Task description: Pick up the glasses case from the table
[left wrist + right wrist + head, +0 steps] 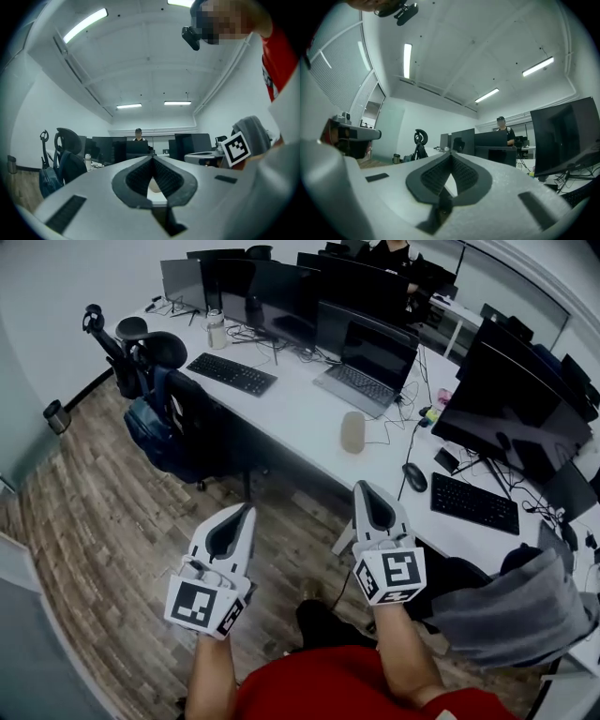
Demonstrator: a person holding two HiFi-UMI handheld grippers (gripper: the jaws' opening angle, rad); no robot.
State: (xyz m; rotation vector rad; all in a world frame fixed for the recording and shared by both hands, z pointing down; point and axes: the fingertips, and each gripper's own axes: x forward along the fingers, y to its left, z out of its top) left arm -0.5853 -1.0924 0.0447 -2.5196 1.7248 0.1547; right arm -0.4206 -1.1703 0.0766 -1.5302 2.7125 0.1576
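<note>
The glasses case (352, 431) is a beige oval lying on the white table (300, 413), in front of an open laptop. Both grippers hang over the wooden floor, short of the table's near edge. My right gripper (365, 487) points at the table just below the case, jaws shut and empty. My left gripper (247, 510) is farther left, also shut with nothing in it. In the left gripper view the jaw tips (151, 157) meet, and a pale beige shape (153, 187) shows through the gap below them. In the right gripper view the tips (450, 154) touch too.
On the table are a laptop (367, 367), two keyboards (232, 373) (473, 502), a mouse (414, 476), a bottle (217, 330), cables and several monitors (511, 413). A dark office chair (192, 427) and backpack (150, 432) stand left of the grippers. A grey-clad person (511, 610) sits at right.
</note>
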